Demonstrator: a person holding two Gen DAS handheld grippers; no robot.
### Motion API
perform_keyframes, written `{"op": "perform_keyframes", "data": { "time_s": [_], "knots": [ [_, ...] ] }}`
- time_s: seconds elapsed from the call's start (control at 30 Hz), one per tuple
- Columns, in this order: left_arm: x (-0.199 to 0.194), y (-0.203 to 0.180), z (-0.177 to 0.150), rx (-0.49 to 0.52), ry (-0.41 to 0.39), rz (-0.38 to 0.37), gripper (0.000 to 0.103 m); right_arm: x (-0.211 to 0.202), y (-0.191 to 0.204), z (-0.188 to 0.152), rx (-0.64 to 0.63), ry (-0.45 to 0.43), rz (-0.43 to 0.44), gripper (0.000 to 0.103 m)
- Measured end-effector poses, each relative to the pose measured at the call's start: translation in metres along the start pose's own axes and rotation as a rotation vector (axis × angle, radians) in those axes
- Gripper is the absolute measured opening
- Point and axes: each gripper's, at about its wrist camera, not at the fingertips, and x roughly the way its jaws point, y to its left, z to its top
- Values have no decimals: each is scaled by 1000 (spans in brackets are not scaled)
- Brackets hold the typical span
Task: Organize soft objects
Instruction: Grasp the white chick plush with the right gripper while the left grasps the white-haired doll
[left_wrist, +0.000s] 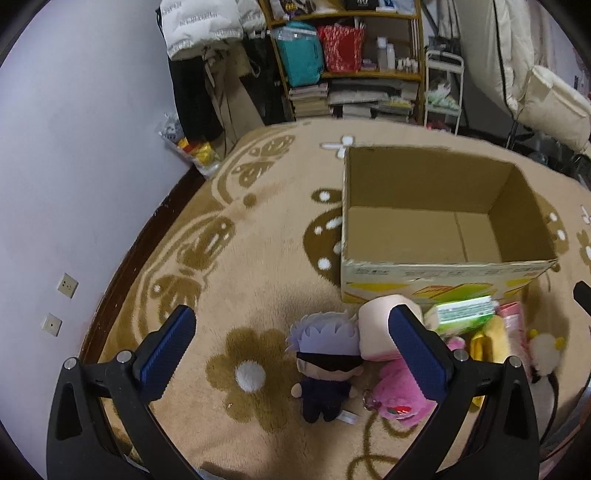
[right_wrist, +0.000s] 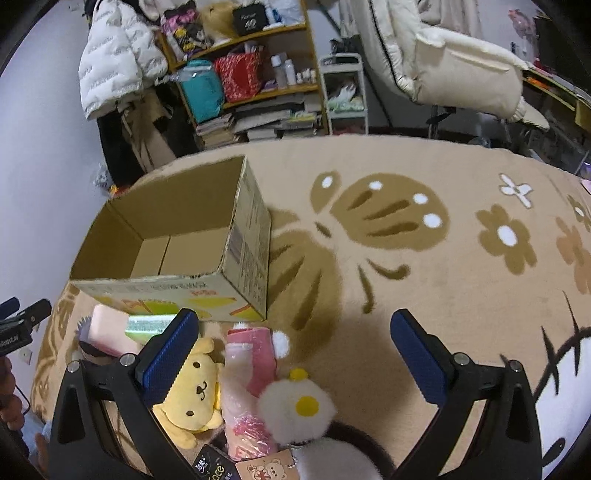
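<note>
Carpet (left_wrist: 258, 266); empty box (left_wrist: 424, 221), toys beside.

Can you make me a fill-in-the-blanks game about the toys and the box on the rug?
1. The cardboard box has ____ inside it.
2. The yellow dog plush lies on the ____.
3. The doll with pale purple hair wears a ____ blindfold.
4. Both the left gripper and the right gripper are ____.

Missing words: nothing; rug; black; open
</note>
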Motion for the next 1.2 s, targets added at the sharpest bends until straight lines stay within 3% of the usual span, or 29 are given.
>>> {"op": "perform_keyframes", "data": {
  "time_s": [0.43,0.7,0.8,0.87,1.2],
  "knots": [
    [54,2,-11,-42,161,21,103,29,-9,-22,52,213,2,101],
    [73,0,-23,-43,253,28,103,48,-30,-38,143,345,4,79],
    [79,-4,-25,-28,273,30,103,56,-29,-42,143,385,6,61],
    [83,-6,-27,-15,288,34,103,63,-29,-45,146,419,19,57],
    [96,-3,-30,-67,321,-16,103,72,-20,-52,100,427,25,30]
  ]
}}
